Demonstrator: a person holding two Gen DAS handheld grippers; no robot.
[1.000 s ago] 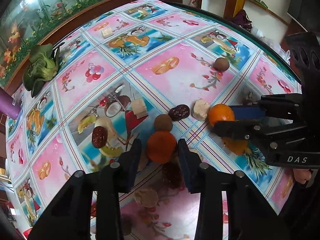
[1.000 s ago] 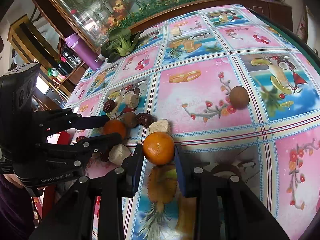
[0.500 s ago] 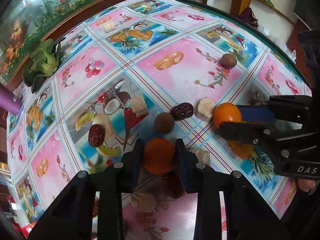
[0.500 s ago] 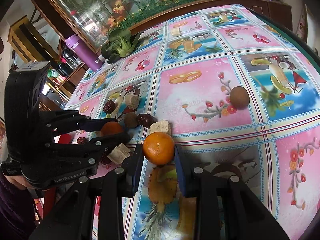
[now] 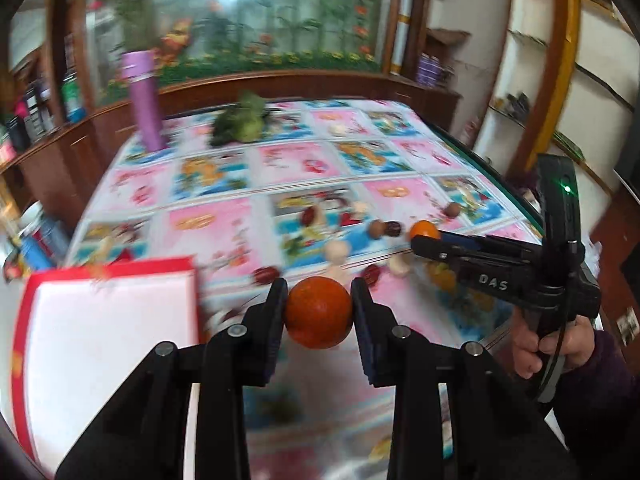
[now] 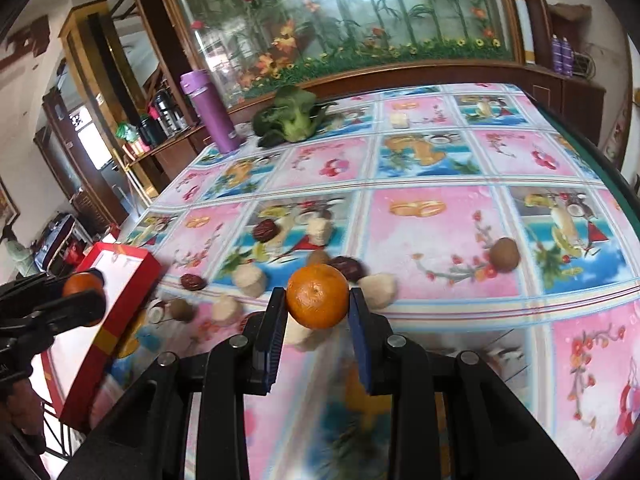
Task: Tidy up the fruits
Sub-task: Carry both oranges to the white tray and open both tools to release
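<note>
Both tools up off the tabletop now, each carrying an orange. Half a second back they were pressed low among the scattered fruit; now lifted clear and swinging toward the red-rimmed box.

Left tool clamping a darker orange between its pads, sitting dead centre of the left wrist view, no longer touching the cloth. Box now filling the lower left of that frame, white inside, looking empty from here, though with all the motion blur not betting on it.

Right tool squeezing the brighter orange, centre of the right wrist view, hanging above the pale chunks and dates left behind. In that same view, at the far left edge, the left tool showing already over the box rim with its orange.

Meaning for the task: pick done on both sides, transport underway, left one leading. Probably dropping the left orange into the box first, then bringing the right one across. Plenty left on the tabletop after that: dates, brown round fruit off at the right, pale pieces. Greens and purple bottle at the upper left staying out of it.
</note>
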